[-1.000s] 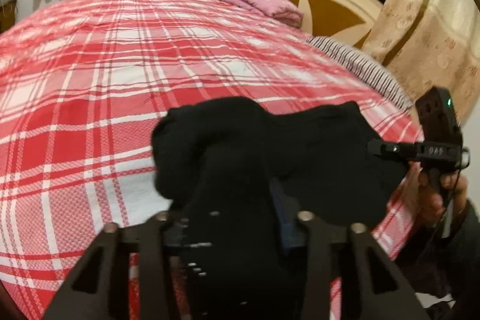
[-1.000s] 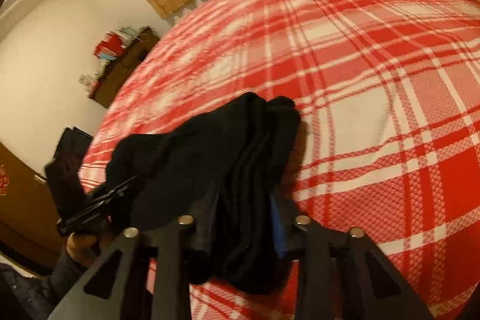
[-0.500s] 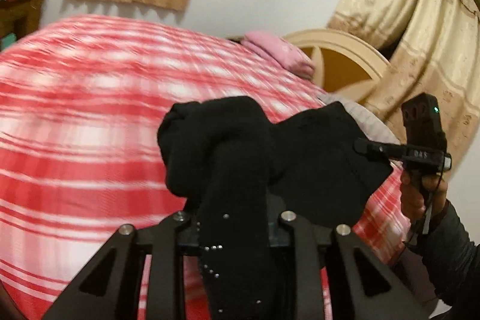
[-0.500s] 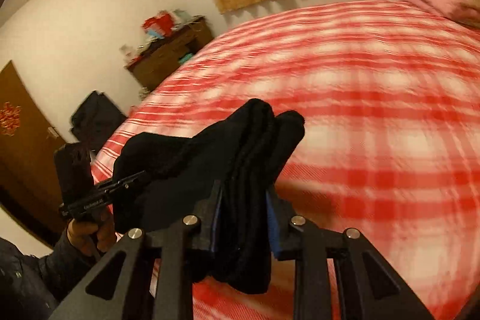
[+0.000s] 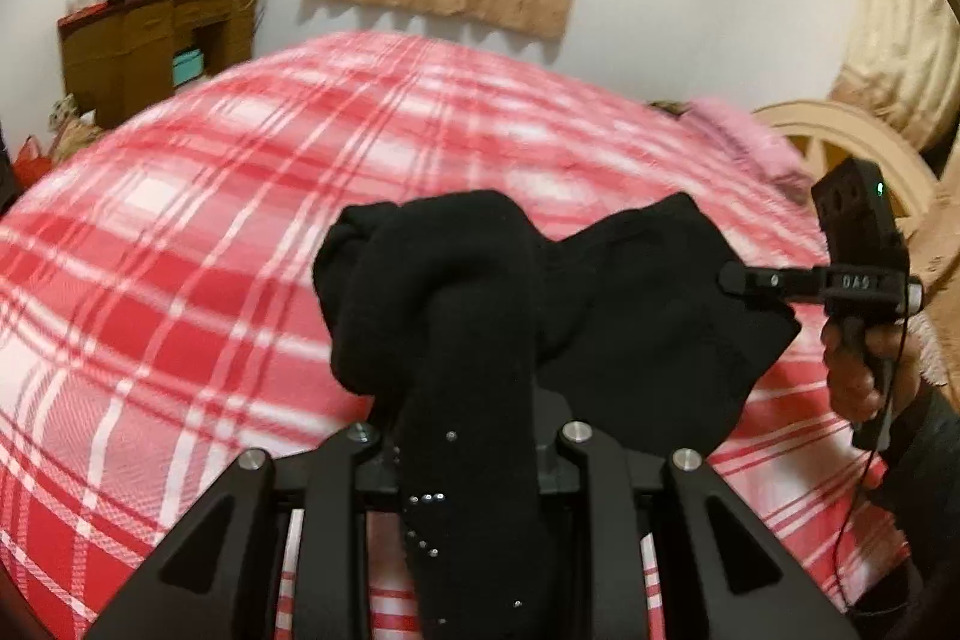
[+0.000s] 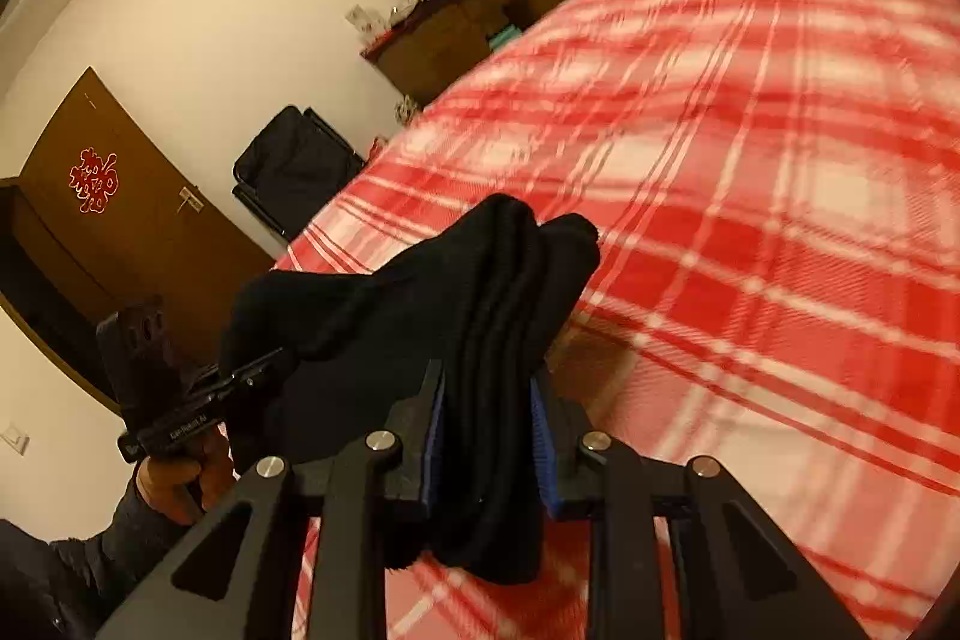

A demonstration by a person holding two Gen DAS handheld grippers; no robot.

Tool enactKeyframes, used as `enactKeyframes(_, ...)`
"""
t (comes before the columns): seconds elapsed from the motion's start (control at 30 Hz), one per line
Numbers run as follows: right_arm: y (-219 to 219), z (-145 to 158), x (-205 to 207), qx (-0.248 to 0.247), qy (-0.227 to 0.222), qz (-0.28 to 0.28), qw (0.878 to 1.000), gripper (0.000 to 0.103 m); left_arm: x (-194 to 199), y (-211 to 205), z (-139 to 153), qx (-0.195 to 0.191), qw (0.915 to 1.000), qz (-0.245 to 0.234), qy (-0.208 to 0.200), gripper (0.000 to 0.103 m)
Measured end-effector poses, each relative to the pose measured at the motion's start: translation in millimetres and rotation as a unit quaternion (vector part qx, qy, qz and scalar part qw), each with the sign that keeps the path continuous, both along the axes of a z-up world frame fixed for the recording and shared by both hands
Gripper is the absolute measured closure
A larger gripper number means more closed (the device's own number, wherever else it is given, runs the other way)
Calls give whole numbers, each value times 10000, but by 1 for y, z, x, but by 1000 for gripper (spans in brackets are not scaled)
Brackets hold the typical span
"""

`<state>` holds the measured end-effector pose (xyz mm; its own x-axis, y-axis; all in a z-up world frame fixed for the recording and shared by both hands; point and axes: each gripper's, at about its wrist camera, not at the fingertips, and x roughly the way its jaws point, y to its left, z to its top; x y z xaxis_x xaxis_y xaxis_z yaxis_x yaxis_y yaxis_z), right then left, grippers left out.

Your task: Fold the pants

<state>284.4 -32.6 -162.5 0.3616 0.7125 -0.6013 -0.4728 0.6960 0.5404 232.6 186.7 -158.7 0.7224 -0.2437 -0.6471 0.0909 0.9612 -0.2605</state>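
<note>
Black pants (image 5: 456,280) hang bunched between both grippers above a red plaid bed (image 5: 180,250). My left gripper (image 5: 468,418) has a thick fold of the pants filling its jaws; the jaws are opening slightly while the cloth is still pinched. In the same view the right gripper (image 5: 729,278) grips the far end of the cloth, with a person's hand (image 5: 852,370) on its handle. From the right wrist, my right gripper (image 6: 487,388) is shut on several stacked layers of the pants (image 6: 510,292). The left gripper (image 6: 270,367) holds the other end at lower left.
A brown cabinet (image 5: 150,46) with clutter on top stands by the far wall. A pink pillow (image 5: 738,124) and cream headboard (image 5: 840,148) are at the right. A wooden door (image 6: 120,232) and a black chair (image 6: 294,166) sit beyond the bed's edge.
Both grippers have swung sideways with the pants still held between them. The views now face the cabinet and far wall; the door has come into the right wrist view.
</note>
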Motion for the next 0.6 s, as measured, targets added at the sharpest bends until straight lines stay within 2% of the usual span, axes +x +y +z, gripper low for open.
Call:
enactKeyframes(0.03,4,-10,6,-33,82,18,10000,76,4,4,-9,8,9999,59,130,70)
enactKeyframes(0.1,2,-29,15,14,300,-52,9995,74,8,5,-23,112,9993,242,248,44)
enactKeyframes(0.13,-2,-37,18,93,412,-127,9990,72,7,9,-25,69,9991,338,256,38)
enactKeyframes(0.2,-11,-50,20,161,569,-278,9979,56,9,14,-23,-44,9988,420,264,26)
enactKeyframes(0.27,-22,-57,19,382,661,-386,9963,56,7,20,-20,-101,9976,640,238,25)
enactKeyframes(0.37,-30,-47,10,262,461,-653,9965,53,-7,25,-5,57,9958,906,-120,24)
enactKeyframes(0.43,-37,-34,-1,131,174,-965,9951,53,-12,26,5,332,9924,1130,-356,15)
enactKeyframes(0.47,-39,-25,-9,162,-26,-1074,9941,53,-10,29,6,396,9908,1234,-397,7)
enactKeyframes(0.53,-39,-11,-23,638,-190,-980,9930,53,0,39,2,372,9882,1461,-272,5)
enactKeyframes(0.6,-25,-4,-35,797,-300,-722,9937,53,9,47,-5,255,9873,1563,-80,3)
